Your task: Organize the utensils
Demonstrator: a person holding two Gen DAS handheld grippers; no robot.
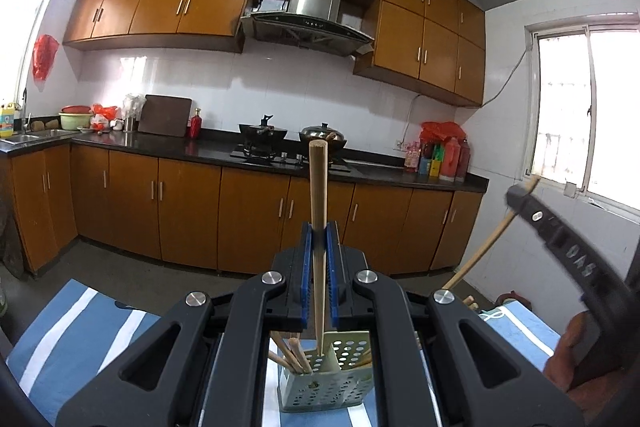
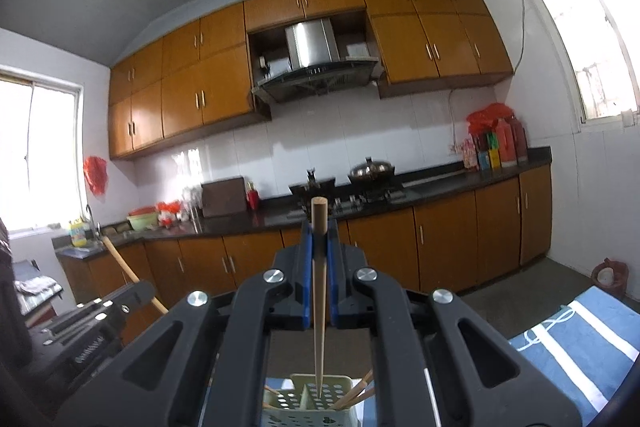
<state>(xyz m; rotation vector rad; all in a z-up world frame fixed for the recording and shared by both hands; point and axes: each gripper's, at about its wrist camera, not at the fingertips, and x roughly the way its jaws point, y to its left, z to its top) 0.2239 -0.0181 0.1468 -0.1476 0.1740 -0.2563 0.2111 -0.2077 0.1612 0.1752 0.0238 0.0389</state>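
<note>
My left gripper (image 1: 320, 227) is shut on a wooden chopstick (image 1: 318, 187) held upright, its thin tip down in a pale green perforated utensil holder (image 1: 326, 383). Several other chopsticks (image 1: 288, 353) stand in that holder. My right gripper (image 2: 319, 227) is shut on another wooden chopstick (image 2: 319, 247), also upright, its tip in the same holder (image 2: 308, 401). The right gripper shows at the right of the left wrist view (image 1: 560, 239), and the left gripper at the lower left of the right wrist view (image 2: 100, 323).
The holder stands on a blue and white striped cloth (image 1: 72, 339). Across the floor runs a kitchen counter (image 1: 200, 147) with a stove, pans (image 1: 322, 137) and bottles (image 1: 448, 155). Wooden cabinets hang above. A window (image 1: 584, 123) is on the right.
</note>
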